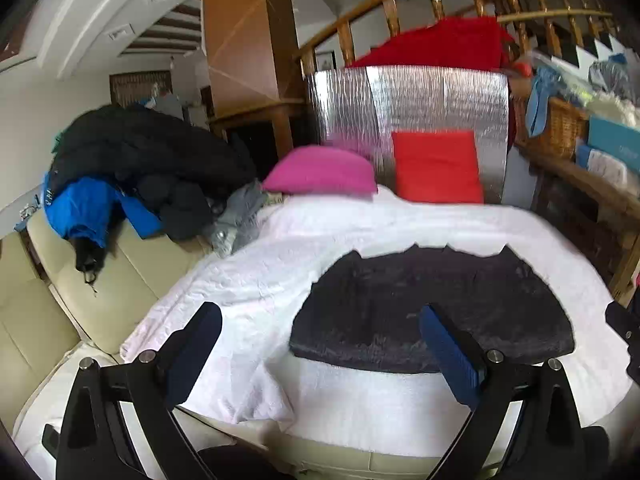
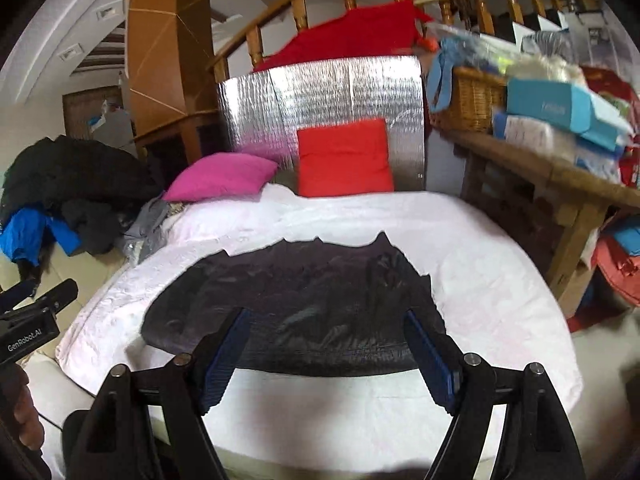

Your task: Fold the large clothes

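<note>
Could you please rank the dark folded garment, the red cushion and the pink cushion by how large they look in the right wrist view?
1. Dark folded garment, clearly largest, though it also lies nearest the camera.
2. and 3. Red cushion and pink cushion: look too alike to rank.

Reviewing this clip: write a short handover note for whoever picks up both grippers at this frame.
Left gripper: open, nothing between its fingers, held above the bed.
Right gripper: open, empty too.
Dark quilted garment: lies folded into a flat block on the white bedspread, untouched by either gripper.
Pile of black and blue jackets: heaped on the cream sofa, left of the bed.
Done: the dark garment looks folded.
Left: probably the pile; take the next piece.
</note>
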